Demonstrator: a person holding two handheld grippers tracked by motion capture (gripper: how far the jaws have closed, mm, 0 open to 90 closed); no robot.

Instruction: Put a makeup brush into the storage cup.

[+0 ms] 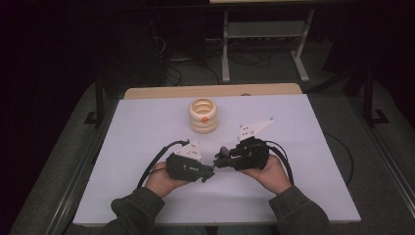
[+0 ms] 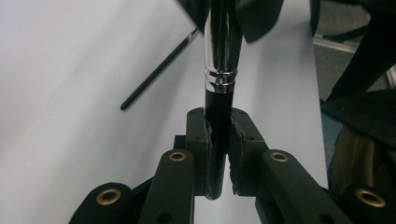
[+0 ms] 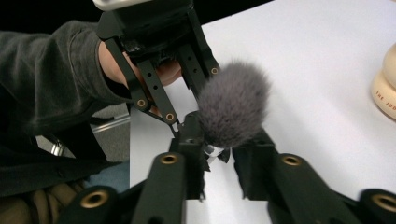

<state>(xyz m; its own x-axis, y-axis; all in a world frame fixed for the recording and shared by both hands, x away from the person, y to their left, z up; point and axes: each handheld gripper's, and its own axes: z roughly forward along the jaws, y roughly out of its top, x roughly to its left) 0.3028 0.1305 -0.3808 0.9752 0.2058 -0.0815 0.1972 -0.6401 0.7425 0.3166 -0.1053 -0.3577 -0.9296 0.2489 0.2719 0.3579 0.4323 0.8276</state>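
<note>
From above, your left tongs (image 1: 211,171) and right tongs (image 1: 219,157) meet nose to nose over the counter (image 1: 147,132), the brush (image 1: 222,151) between them, the cream holder (image 1: 203,115) well behind. Along the left tongs (image 2: 218,135), the pads clamp the brush (image 2: 220,70) handle, a thin stick (image 2: 156,72) lying beside. Along the right tongs (image 3: 219,154), the jaws stand loose around the ferrule under the bristles (image 3: 233,109), so if your left grip slackens now, the brush could drop or tilt.
</note>
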